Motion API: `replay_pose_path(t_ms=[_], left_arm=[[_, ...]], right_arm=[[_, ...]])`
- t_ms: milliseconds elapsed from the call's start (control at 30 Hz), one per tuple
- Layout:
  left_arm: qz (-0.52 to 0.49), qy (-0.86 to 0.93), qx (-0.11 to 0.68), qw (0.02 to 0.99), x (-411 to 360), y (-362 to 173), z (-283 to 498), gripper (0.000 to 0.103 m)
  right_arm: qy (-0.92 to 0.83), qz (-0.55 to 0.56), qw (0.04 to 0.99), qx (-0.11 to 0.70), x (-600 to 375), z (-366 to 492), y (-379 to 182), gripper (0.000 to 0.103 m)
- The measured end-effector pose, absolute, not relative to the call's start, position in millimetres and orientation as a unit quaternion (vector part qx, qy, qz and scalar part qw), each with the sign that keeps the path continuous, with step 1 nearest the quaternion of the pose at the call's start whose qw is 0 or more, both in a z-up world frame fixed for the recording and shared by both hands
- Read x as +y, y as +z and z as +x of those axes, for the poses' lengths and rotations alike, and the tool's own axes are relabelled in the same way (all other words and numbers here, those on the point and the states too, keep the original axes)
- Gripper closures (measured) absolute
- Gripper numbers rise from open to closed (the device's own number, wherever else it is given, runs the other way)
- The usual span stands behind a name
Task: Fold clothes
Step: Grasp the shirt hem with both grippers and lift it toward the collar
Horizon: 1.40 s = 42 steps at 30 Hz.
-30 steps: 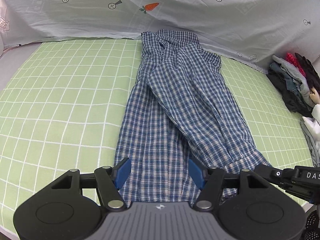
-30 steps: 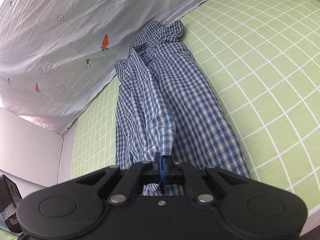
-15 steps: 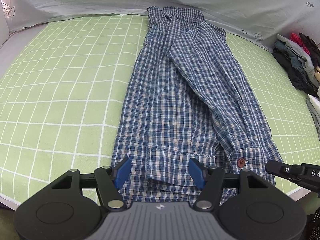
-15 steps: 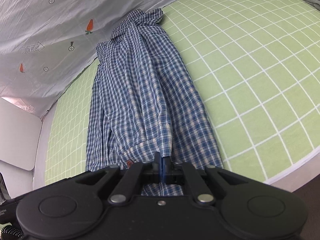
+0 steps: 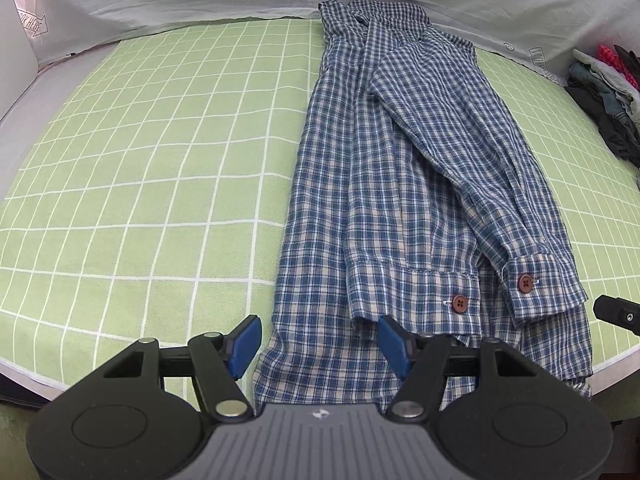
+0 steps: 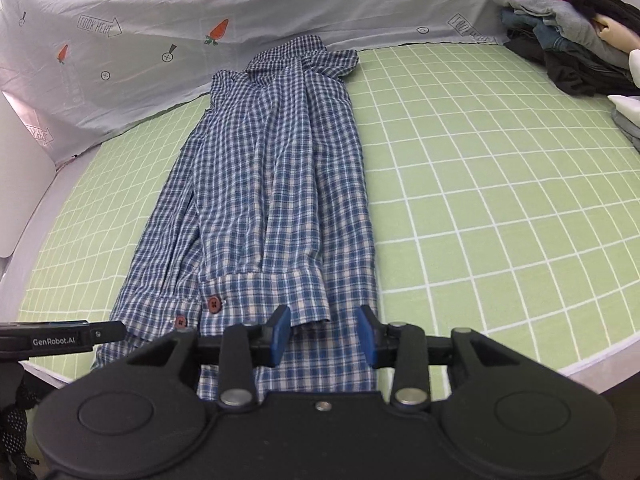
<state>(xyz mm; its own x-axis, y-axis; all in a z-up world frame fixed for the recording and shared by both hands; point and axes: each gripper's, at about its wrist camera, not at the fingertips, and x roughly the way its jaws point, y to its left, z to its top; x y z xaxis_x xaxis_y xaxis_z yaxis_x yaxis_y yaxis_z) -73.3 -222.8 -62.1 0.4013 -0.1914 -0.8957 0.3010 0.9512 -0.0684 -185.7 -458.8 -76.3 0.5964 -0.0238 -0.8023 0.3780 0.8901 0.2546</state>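
Our left tool [image 5: 320, 344] hangs wide open, empty, over the hem of the plaid shirt [image 5: 404, 184], which lies lengthwise on the green checked bed [image 5: 152, 184], sleeves folded in. Our right tool [image 6: 325, 334] gapes empty at the cuff.

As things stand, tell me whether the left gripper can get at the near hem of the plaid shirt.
Probably yes. The left gripper is open, its jaws standing over the plaid shirt near hem, with nothing between them and the cloth. The right gripper, also open, stands off to the side.
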Motion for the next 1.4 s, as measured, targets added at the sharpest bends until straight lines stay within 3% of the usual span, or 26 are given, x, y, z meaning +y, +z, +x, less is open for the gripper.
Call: replay_pose_path(t_ms=[167,333,533,633,733,767,800,833,967,1400], left_arm=[[0.049,-0.138,0.544,0.826,-217.3,-70.6,-77.7,0.038],[0.057,-0.135,0.554,0.820,-216.9,-77.0,-81.6,0.034],[0.063,-0.141,0.556,0.817,-217.7,-82.8,-88.6,0.030],[0.068,-0.147,0.553,0.818,-219.1,-83.0,-93.1,0.033],[0.077,-0.151,0.545,0.821,-221.8,-80.3,-97.5,0.052],[0.077,-0.154,0.543,0.822,-222.3,-79.2,-98.2,0.067],[0.072,-0.159,0.543,0.821,-222.1,-78.0,-97.8,0.076],[0.061,-0.165,0.545,0.820,-221.6,-76.7,-96.9,0.093],[0.039,-0.177,0.539,0.823,-218.3,-62.6,-93.3,0.098],[-0.060,-0.195,0.459,0.865,-234.8,7.1,-34.1,0.098]], right_arm=[[-0.115,0.199,0.861,0.454,-461.8,-186.7,-92.1,0.052],[-0.112,0.200,0.849,0.475,-459.2,-190.6,-109.7,0.052],[-0.108,0.200,0.846,0.483,-457.6,-194.1,-113.7,0.058],[-0.107,0.192,0.847,0.483,-456.9,-195.6,-113.5,0.068],[-0.101,0.194,0.847,0.485,-456.0,-195.0,-113.8,0.085],[-0.097,0.195,0.847,0.485,-455.4,-194.4,-114.2,0.093],[-0.094,0.198,0.846,0.485,-455.4,-194.2,-114.0,0.096],[-0.091,0.201,0.846,0.485,-455.5,-194.1,-113.7,0.098],[-0.090,0.218,0.852,0.467,-457.9,-195.4,-104.4,0.101],[-0.087,0.235,0.895,0.368,-489.9,-169.9,-41.9,0.102]])
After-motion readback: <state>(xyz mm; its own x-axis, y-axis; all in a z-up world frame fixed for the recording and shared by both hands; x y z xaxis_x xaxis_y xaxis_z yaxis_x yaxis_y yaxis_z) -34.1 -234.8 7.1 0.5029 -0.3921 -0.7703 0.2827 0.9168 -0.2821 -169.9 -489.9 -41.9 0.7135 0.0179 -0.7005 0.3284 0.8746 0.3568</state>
